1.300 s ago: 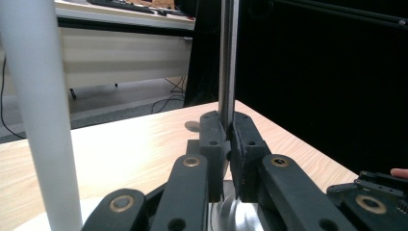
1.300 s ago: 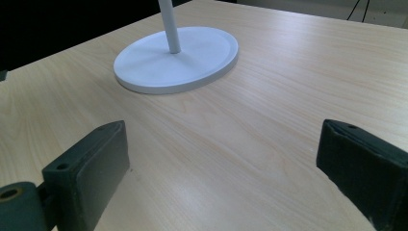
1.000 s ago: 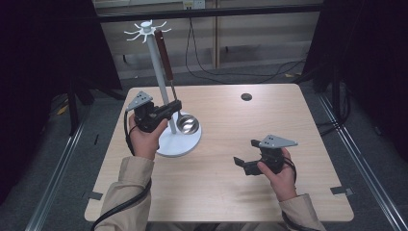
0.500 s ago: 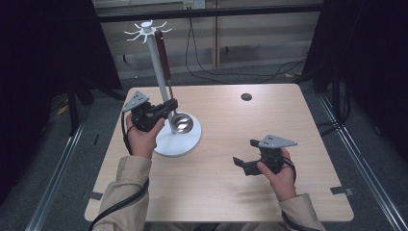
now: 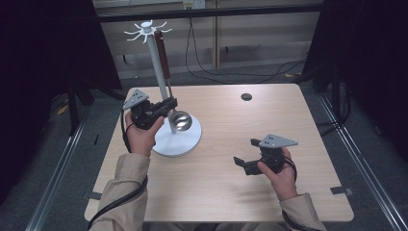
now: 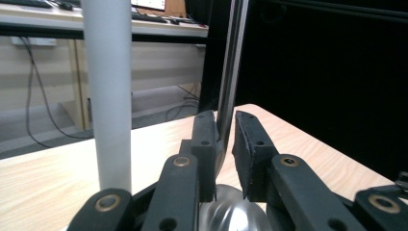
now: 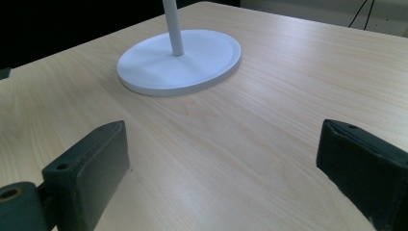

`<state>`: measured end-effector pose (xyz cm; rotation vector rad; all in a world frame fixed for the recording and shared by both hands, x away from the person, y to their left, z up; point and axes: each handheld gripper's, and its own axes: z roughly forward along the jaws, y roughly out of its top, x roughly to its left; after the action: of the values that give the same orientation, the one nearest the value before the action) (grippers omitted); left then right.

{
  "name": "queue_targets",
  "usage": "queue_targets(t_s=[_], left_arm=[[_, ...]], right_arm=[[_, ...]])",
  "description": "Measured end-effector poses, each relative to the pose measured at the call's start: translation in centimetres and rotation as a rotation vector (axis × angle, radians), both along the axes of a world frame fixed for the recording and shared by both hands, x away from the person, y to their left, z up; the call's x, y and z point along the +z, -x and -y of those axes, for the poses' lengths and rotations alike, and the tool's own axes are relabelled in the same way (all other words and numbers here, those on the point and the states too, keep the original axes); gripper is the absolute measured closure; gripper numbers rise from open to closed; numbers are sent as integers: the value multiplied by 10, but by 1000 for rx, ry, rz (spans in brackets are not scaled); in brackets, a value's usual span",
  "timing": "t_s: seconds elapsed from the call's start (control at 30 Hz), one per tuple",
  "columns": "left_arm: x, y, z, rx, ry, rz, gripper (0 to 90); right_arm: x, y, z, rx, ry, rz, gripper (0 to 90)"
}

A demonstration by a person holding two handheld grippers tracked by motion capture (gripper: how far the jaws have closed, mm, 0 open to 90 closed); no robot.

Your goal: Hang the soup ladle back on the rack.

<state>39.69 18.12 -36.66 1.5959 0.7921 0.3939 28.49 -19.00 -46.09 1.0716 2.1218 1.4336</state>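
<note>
Wooden worktop (image 5: 298,120) carries white stand (image 5: 177,139). Left tool (image 5: 169,105) pinches hanging ladle (image 5: 181,120) at its stem; right tool (image 5: 245,155) spread wide, holding nothing, near front.

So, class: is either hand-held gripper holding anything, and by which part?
The left hand-held gripper has its jaws around the ladle, at the lower handle just above the bowl. The right hand-held gripper is open, holding nothing.
</note>
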Motion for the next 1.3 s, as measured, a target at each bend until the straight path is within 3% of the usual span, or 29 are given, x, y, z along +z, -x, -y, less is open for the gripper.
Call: queue_targets(t_s=[0.97,1.3], left_arm=[[-2,-2,-7,19,-12,-20,556],[-3,-2,-9,28,-13,-22,525]], right_arm=[[-1,-1,-1,9,3,-4,40],[-1,-1,-1,11,3,-4,40]])
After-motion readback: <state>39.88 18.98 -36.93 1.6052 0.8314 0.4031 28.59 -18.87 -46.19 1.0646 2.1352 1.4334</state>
